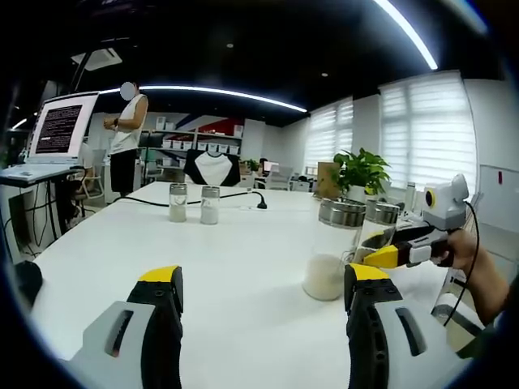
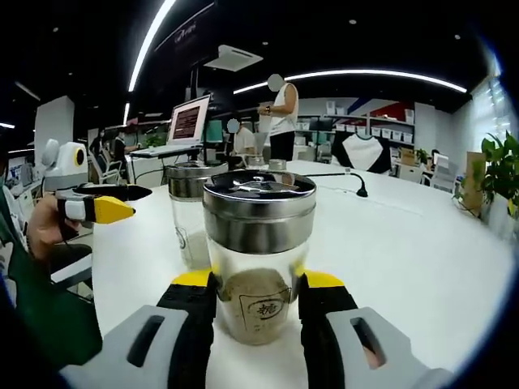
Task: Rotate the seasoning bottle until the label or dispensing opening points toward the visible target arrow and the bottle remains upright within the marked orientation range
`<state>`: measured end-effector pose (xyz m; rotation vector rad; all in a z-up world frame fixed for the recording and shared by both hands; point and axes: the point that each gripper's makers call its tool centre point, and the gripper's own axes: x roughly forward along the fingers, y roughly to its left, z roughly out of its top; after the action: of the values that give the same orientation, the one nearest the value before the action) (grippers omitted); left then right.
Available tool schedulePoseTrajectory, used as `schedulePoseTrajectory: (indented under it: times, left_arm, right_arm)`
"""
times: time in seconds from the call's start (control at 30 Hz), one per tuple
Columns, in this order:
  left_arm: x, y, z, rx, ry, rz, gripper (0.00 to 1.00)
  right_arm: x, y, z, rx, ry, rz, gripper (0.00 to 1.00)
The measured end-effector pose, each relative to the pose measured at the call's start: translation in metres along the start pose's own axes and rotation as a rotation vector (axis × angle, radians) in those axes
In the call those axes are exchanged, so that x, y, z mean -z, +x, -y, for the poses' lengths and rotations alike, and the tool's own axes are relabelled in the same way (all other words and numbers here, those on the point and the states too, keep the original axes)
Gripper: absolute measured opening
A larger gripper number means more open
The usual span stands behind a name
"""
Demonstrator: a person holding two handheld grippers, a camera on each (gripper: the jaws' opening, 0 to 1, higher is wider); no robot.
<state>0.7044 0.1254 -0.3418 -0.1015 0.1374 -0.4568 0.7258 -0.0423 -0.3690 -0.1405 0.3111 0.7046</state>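
Right gripper view, nearest first: right gripper [image 2: 256, 296] w/ yellow-tipped black jaws, one each side of a seasoning bottle [image 2: 258, 255]. Jaws sit against the glass, so it's clamped on the bottle. Bottle is upright on the white table [image 2: 405, 251], clear glass w/ a steel lid [image 2: 259, 207], tan powder in the bottom part, small square label w/ a character facing the camera. Just behind it to the left stands a second jar [image 2: 188, 215], same type, touching or nearly touching – can't tell which. Further left, the left gripper [image 2: 122, 203] comes in, held by a hand [image 2: 40, 231]; its jaws are spread, nothing between them.

Left gripper view: left gripper's own jaws rise wide apart over bare tabletop [image 1: 243, 275], holding nothing. Mid-right stand the two jars; the near one [image 1: 331, 251] holds white powder, and the other one [image 1: 381, 223] behind it has the right gripper's yellow tips [image 1: 381, 247] around it. Well apart, far left-centre on the table, two small shakers [image 1: 193, 203] stand side by side, a black cable [image 1: 235, 197] running behind them.

Farther off: potted plant [image 1: 361, 170] right of centre, laptop [image 1: 57, 130] w/ lit screen on a stand at left, a standing person [image 1: 126, 138] in a white top beside it, shelves along the back wall, blinds on windows at right.
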Motion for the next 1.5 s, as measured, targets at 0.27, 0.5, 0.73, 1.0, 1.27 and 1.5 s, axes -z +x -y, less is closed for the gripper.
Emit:
schedulePoseTrajectory:
  times: [0.27,0.5,0.73,1.0,1.27,1.5]
  left_arm:
    - [0.0007,0.0001,0.0005,0.002,-0.001,-0.002,0.86]
    - [0.0006,0.0000,0.0003,0.001,-0.002,0.000,0.86]
    - [0.0014,0.0002,0.0010,0.006,-0.006,-0.002,0.86]
    - [0.0013,-0.0002,-0.0003,0.004,-0.010,0.001,0.86]
    - [0.0011,-0.0003,-0.0002,0.005,-0.011,0.002,0.86]
    - [0.0010,-0.0001,0.0004,0.007,-0.010,0.001,0.86]
  right_arm:
    - [0.0002,0.0007,0.0010,0.058,0.016,0.011,0.39]
    - [0.0006,0.0013,0.0023,0.108,0.029,0.012,0.39]
    - [0.0012,0.0007,0.0024,0.160,0.047,0.012,0.39]
    - [0.0022,-0.0003,0.0026,0.222,0.066,0.008,0.39]
    - [0.0019,-0.0005,0.0049,0.268,0.082,0.009,0.39]
    - [0.0019,-0.0012,0.0051,0.295,0.087,0.008,0.39]
